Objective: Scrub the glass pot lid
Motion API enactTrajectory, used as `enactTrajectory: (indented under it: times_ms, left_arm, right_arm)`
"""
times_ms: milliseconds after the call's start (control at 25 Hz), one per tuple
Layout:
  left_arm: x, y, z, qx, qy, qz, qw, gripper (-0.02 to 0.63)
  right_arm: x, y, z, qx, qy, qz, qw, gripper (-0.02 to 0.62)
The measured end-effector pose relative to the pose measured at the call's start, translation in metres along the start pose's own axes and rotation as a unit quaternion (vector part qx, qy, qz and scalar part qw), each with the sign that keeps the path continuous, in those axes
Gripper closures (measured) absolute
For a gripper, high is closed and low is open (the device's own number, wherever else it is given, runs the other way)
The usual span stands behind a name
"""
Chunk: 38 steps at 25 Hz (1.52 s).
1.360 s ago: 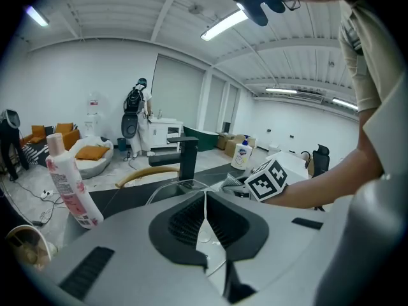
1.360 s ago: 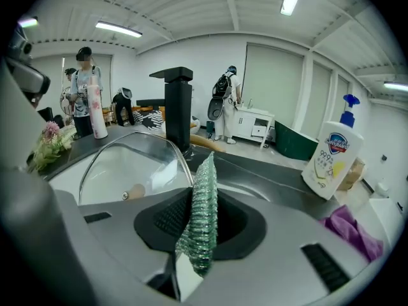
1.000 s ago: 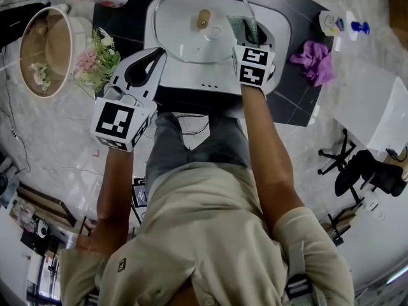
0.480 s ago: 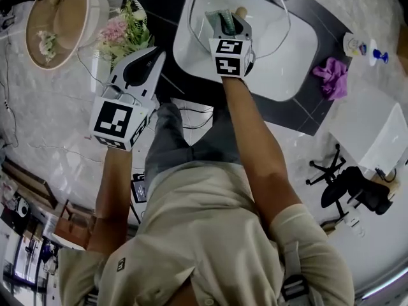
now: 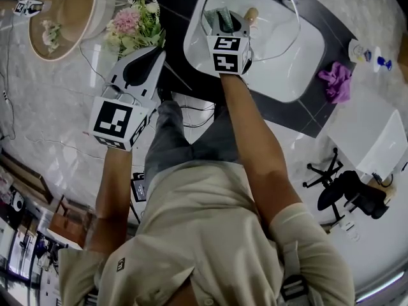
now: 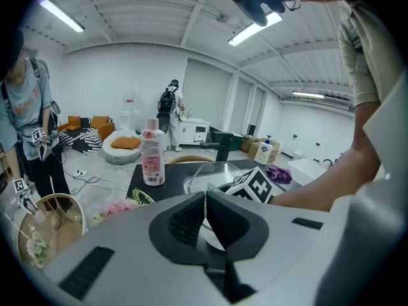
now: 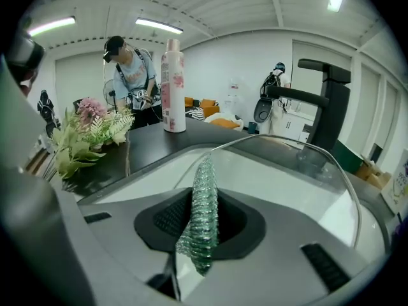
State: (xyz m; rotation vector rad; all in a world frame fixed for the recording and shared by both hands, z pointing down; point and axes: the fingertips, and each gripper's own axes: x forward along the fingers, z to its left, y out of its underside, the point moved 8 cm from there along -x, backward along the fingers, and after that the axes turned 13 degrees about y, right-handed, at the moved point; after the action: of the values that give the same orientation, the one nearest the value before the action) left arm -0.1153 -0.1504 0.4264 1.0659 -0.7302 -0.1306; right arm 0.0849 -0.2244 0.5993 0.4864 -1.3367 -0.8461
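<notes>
Clear glass with a metal rim and a pale wooden knob, the round pot lid lies in the white sink set in the black table; the right gripper reaches over the lid, jaws pinching a green-silver mesh scrubber; the left gripper hangs near a bunch of pink flowers, jaws pressed together on nothing.

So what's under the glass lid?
Only the white sink shows through the lid. The right tool and its scrubber cover part of it, so that patch can't be seen.
</notes>
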Motion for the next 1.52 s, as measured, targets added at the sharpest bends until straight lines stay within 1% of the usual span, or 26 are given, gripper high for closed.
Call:
enactTrajectory:
  times_ms: [280, 480, 600, 800, 920, 1000, 1240, 1520]
  left_arm:
    - [0.013, -0.006, -0.007, 0.009, 0.011, 0.006, 0.9999, 0.583]
    - [0.033, -0.013, -0.019, 0.018, 0.028, 0.011, 0.9994, 0.584]
    - [0.049, -0.022, -0.027, 0.027, 0.04, 0.014, 0.9987, 0.583]
    - [0.077, -0.036, -0.044, 0.04, 0.061, 0.017, 0.9972, 0.584]
    - [0.094, -0.044, -0.056, 0.041, 0.072, 0.019, 0.9963, 0.583]
    - [0.104, -0.048, -0.065, 0.044, 0.081, 0.022, 0.9955, 0.584]
    - [0.122, -0.056, -0.081, 0.055, 0.096, 0.024, 0.9936, 0.584]
    - [0.121, -0.053, -0.082, 0.054, 0.093, 0.026, 0.9939, 0.583]
  right_arm:
    - [-0.005, 0.008, -0.007, 0.003, -0.005, 0.005, 1.0, 0.505]
    - [-0.013, 0.029, -0.035, 0.005, 0.007, 0.016, 1.0, 0.505]
    - [-0.02, 0.045, -0.066, 0.007, 0.026, 0.024, 0.999, 0.505]
    - [-0.031, 0.07, -0.137, 0.009, 0.08, 0.038, 0.996, 0.505]
    - [-0.041, 0.073, -0.175, -0.015, 0.114, 0.033, 0.993, 0.505]
    - [-0.048, 0.071, -0.191, -0.031, 0.127, 0.025, 0.991, 0.505]
    - [-0.053, 0.066, -0.207, -0.043, 0.13, 0.006, 0.991, 0.503]
    - [-0.055, 0.067, -0.205, -0.037, 0.127, 0.005, 0.991, 0.504]
